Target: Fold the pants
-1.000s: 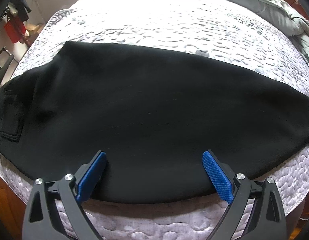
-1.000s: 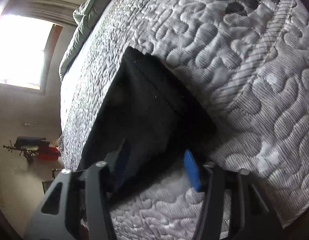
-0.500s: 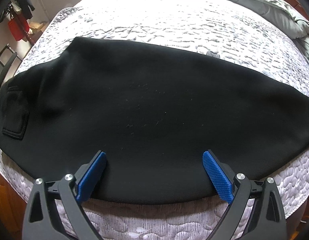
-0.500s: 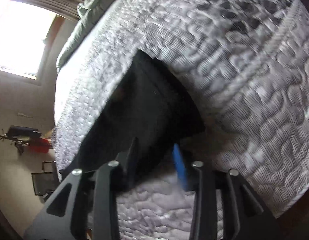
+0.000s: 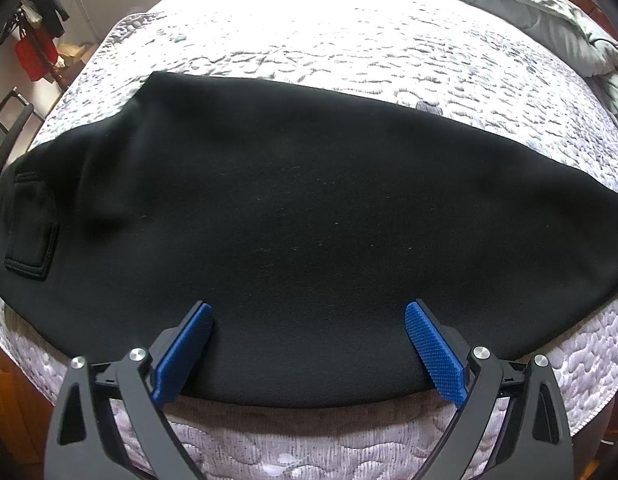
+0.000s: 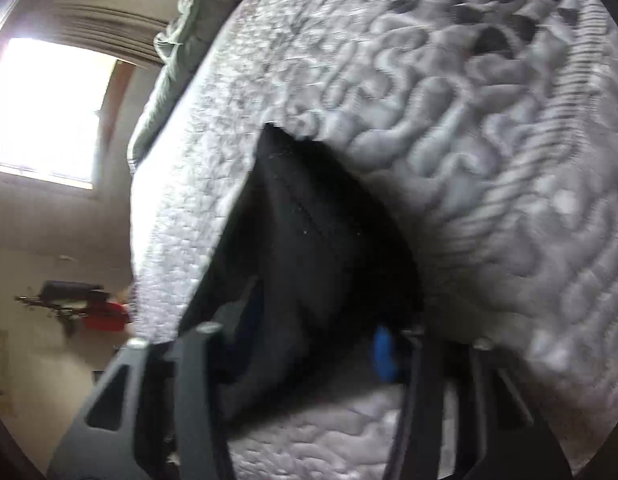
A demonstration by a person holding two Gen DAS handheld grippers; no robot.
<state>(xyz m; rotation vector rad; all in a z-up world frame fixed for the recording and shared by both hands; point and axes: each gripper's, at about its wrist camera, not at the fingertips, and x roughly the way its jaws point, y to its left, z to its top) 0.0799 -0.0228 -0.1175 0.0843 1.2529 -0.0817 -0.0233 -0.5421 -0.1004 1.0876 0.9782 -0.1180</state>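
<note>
The black pants (image 5: 301, 208) lie flat across the quilted bed, folded lengthwise, with a back pocket (image 5: 29, 236) at the left end. My left gripper (image 5: 309, 344) is open, its blue pads straddling the near edge of the pants at mid-length without gripping. In the right wrist view the leg end of the pants (image 6: 309, 248) sits between the fingers of my right gripper (image 6: 317, 340). The blue pad (image 6: 383, 354) shows at the right; the left pad is hidden by cloth. The view is blurred, so the grip is unclear.
The white-grey quilted mattress (image 5: 349, 48) spreads behind the pants. A grey-green duvet (image 5: 549, 12) is bunched at the far right. A chair (image 5: 9, 136) and red hanging items (image 5: 33, 56) stand left of the bed. A bright window (image 6: 45, 108) is in the right view.
The left gripper has drawn slightly closer over the pants. The right gripper's fingers narrowed around the leg end, then the view shifted and blurred, with cloth now lying over the left finger.
</note>
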